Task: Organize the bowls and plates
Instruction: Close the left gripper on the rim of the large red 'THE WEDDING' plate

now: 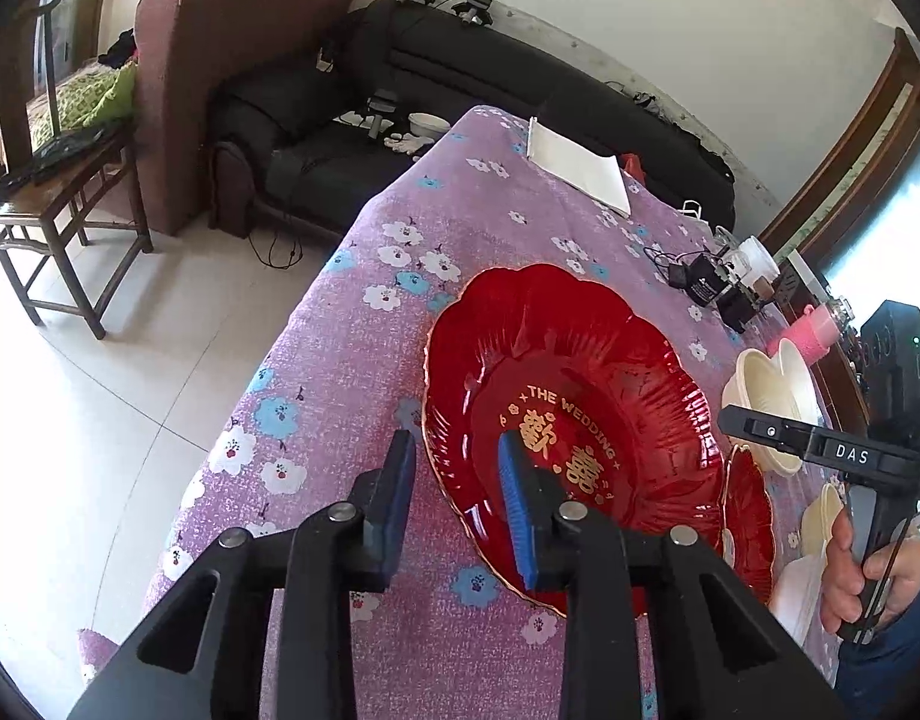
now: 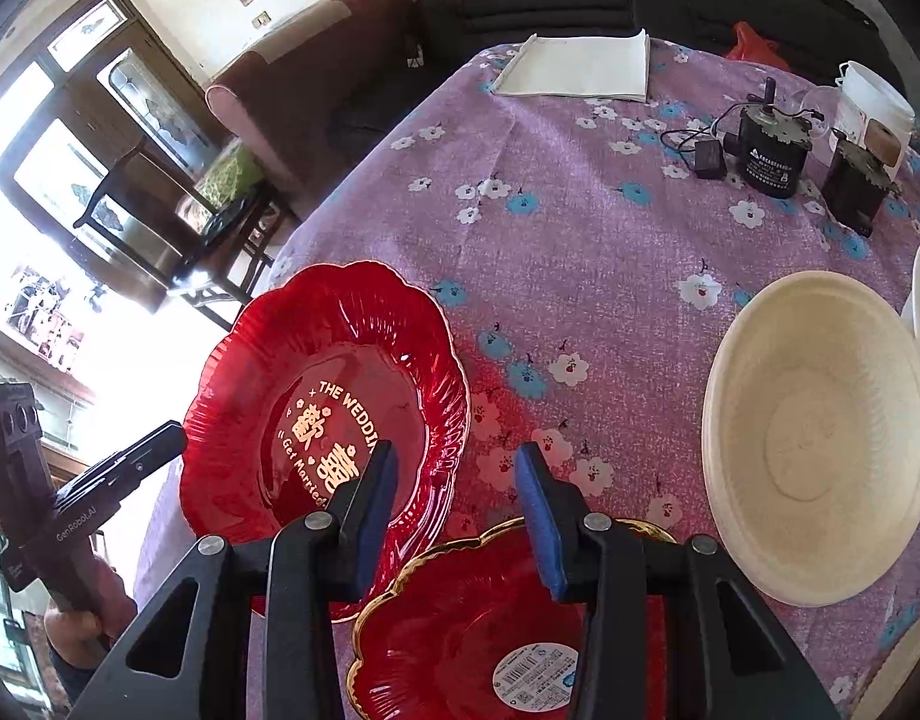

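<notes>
A large red scalloped glass plate with gold wedding lettering lay on the table, which was draped in a purple cloth printed with white and blue flowers; in the left wrist view the plate filled the centre and lower right of the frame. The left gripper straddled the plate's near-left rim, one blue-padded finger outside it over the cloth and the other over the plate's inner surface; a clear gap lay between the pads, and whether they pressed on the rim could not be told. In the right wrist view, a smaller red scalloped plate with a gold edge and a round barcode sticker sat at the bottom centre, its rim overlapping the large plate's edge. The right gripper stood partly open above the smaller plate's far rim, with nothing visibly clamped. A cream ribbed round bowl rested at the right of that frame. A folded white cloth lay at the table's far end, with black electrical devices at the upper right.
</notes>
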Available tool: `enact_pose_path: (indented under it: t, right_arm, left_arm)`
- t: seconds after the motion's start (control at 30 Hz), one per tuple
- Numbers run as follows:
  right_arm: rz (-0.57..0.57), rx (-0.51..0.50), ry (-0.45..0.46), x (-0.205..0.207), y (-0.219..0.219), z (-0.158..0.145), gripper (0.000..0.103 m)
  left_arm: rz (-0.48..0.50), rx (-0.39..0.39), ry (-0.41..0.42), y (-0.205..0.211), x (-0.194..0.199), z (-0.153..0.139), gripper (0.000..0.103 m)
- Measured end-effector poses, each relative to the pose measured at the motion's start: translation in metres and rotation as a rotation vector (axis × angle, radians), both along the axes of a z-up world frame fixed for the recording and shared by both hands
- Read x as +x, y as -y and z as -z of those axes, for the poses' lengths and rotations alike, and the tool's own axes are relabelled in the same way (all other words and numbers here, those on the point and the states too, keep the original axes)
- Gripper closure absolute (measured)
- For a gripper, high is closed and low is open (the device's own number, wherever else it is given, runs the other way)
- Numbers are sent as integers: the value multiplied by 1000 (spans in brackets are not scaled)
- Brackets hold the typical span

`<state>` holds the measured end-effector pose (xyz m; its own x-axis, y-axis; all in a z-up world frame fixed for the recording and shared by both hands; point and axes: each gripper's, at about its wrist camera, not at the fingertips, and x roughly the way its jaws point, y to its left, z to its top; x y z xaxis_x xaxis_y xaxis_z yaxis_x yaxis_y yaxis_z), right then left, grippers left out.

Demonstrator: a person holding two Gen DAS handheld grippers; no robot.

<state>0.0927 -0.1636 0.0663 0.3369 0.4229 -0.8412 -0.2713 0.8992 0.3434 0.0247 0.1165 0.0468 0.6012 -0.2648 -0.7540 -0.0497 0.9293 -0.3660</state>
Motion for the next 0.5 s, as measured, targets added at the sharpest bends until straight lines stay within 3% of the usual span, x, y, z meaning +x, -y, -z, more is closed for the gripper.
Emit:
enact_pose_path:
  t: [0.07, 0.17, 0.2, 0.23, 0.3, 0.5]
  right_arm:
    - [4, -19, -7, 2, -2, 5, 63]
    - [2, -27, -14, 6, -5, 10, 68]
    - [-1, -33, -17, 8, -5, 12, 75]
    - [3, -44, -18, 8, -6, 14, 83]
    - [6, -36, -26, 9, -8, 17, 89]
    - [15, -59, -5, 3, -17, 17, 96]
  left_arm:
    - [-9, 0, -6, -2, 2, 3, 68]
    - [-7, -6, -4, -2, 5, 6, 68]
    - [-4, 3, -1, -1, 6, 6, 68]
    - [-2, 14, 0, 1, 7, 7, 72]
    - [8, 41, -9, 7, 10, 11, 89]
    - [-1, 104, 7, 13, 5, 9, 91]
